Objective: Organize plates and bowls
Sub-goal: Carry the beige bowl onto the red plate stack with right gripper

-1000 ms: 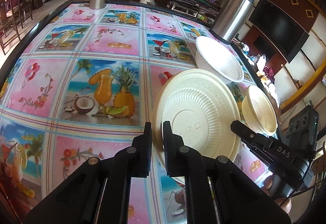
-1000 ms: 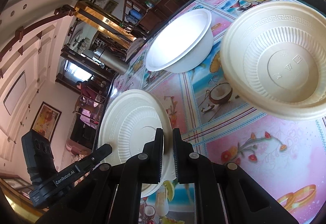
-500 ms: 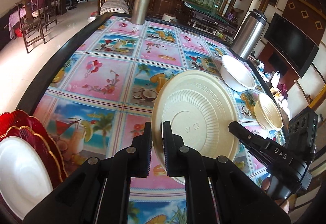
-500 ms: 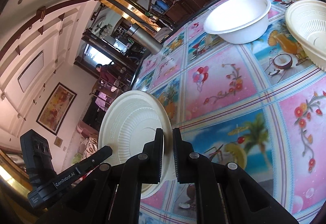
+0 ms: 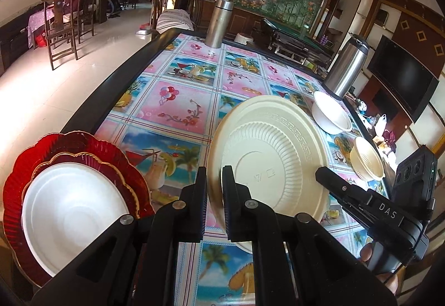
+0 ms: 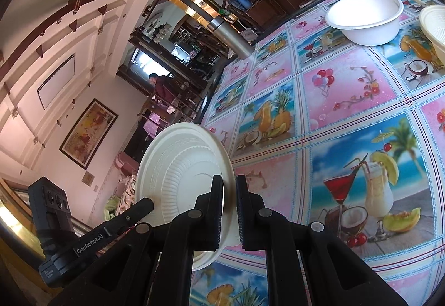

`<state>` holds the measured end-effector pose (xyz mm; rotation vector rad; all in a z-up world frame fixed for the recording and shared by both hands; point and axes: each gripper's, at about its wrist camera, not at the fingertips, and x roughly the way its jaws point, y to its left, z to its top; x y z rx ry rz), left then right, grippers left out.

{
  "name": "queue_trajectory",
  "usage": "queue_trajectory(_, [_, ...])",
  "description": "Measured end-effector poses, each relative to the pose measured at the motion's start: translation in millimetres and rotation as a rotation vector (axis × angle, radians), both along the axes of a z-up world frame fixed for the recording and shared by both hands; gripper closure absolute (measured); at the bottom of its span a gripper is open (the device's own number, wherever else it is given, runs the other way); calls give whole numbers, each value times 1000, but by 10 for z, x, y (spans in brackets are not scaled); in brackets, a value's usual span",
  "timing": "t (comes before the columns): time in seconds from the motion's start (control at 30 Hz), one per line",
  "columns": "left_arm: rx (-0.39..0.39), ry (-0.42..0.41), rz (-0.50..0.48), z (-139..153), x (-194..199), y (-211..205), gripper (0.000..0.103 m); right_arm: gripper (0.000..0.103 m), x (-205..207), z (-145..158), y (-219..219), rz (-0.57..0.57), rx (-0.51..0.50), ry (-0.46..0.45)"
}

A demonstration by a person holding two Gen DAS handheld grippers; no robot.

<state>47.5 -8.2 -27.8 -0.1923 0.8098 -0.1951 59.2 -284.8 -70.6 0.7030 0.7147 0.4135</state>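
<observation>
Plate (image 5: 267, 155) on edge, underside facing left claw (image 5: 214, 194) camera.

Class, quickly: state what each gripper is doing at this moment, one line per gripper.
Left gripper: shut on the rim of the cream plate, held on edge.
Right gripper: shut on the same cream plate's rim, opposite side.

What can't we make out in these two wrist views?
- Left wrist: cream plate lower rim, behind the left tool.
- Left wrist: red plates under the white plate; count unclear, stack cut by the frame edge.
- Right wrist: cream bowl cut by the right edge.
- Right wrist: right tool covers that plate rim.
</observation>
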Motion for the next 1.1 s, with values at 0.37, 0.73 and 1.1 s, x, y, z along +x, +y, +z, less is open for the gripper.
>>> queue_trajectory(0.37, [-8, -55, 60, 125, -235, 393, 95, 93, -107, 264, 452, 61, -27, -39])
queue_trajectory(0.73, [8, -84, 146, 156, -383, 793, 95, 93, -93, 385, 964, 135, -45, -45])
queue_trajectory(1.1, [27, -64, 229, 43, -458, 1118, 95, 93, -67, 340, 1461, 225, -77, -21])
